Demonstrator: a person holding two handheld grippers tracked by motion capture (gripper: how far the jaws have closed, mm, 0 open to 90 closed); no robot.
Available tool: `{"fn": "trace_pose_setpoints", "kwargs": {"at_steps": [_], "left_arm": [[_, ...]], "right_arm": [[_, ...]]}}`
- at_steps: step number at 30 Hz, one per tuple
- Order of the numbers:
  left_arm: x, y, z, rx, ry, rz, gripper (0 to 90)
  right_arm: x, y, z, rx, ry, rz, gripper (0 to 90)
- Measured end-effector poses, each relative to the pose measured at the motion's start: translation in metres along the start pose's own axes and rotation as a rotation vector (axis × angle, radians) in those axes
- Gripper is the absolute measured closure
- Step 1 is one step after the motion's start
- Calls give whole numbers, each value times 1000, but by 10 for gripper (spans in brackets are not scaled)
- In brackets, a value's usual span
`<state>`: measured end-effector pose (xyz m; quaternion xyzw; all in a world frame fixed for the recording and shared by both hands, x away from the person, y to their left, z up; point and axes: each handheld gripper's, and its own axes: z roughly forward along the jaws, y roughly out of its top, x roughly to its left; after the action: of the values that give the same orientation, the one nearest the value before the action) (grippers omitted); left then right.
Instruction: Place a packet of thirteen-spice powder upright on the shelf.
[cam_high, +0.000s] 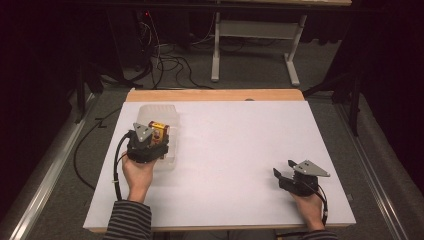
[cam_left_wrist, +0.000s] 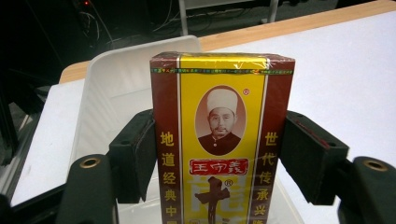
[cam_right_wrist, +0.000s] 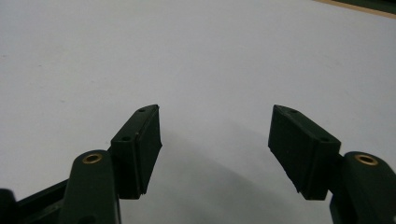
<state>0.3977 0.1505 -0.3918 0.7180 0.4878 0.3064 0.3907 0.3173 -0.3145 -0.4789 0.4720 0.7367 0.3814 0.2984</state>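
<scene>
Near the left edge of the white tabletop (cam_high: 235, 150), toward its far left corner, the left gripper (cam_left_wrist: 212, 154) has its two black jaws clamped on the sides of a yellow and dark red cardboard box (cam_left_wrist: 222, 140) printed with a portrait and Chinese characters. The box stands upright over a clear plastic tub (cam_high: 160, 112) that sits there. Over by the near right corner, the right gripper (cam_right_wrist: 215, 140) hovers low above bare tabletop, jaws spread wide with nothing between them.

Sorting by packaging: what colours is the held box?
Yellow and dark red box, clearest in the left gripper view.
</scene>
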Motion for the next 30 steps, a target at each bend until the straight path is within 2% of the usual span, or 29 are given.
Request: {"fn": "trace_pose_setpoints", "kwargs": {"at_steps": [12,30], "left_arm": [[1,-10,2,21,10,0,326],[6,-28,-2,39,26,-21,326]], "right_arm": [[1,0,0,1,-3,1,350],[1,0,0,2,-3,-2,350]]}}
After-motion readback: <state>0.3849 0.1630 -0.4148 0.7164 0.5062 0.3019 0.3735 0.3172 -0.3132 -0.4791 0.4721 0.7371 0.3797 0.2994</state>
